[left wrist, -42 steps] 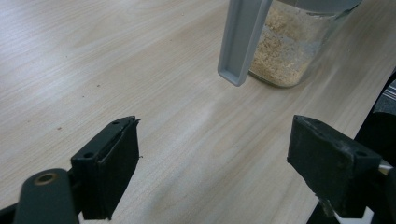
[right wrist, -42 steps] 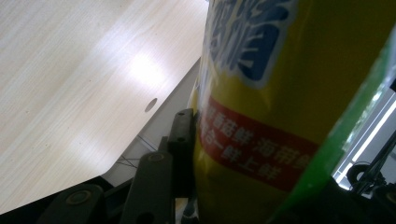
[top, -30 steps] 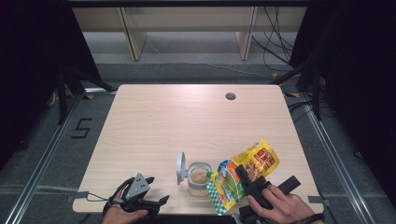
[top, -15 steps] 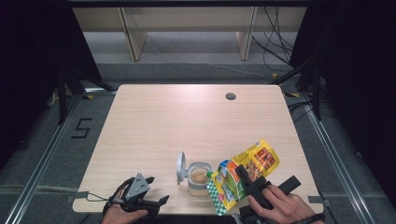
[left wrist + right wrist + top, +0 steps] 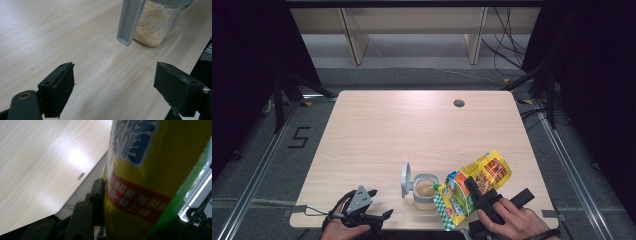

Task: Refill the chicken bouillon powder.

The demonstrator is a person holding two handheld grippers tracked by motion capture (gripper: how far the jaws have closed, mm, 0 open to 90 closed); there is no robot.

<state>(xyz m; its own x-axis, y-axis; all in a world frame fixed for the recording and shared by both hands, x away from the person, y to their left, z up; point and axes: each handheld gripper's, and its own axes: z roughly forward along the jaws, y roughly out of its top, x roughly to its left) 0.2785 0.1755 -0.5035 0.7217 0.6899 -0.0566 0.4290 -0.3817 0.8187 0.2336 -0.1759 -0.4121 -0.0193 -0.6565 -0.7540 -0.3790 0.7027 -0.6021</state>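
Note:
A clear jar of pale brown granules stands near the table's front edge, its grey flip lid hanging open on the left side. Over it tilts a yellow and green pouch, spout end down by the jar's mouth. My right gripper is shut on the pouch, one black jaw pressed flat against its side. My left gripper rests at the front left edge, open and empty. In the left gripper view its jaws stand wide apart, facing the jar and the lid.
The wooden table has a round cable hole at the back right. Shelving stands behind the table, and cables trail on the floor to the right. A "5" is marked on the floor at the left.

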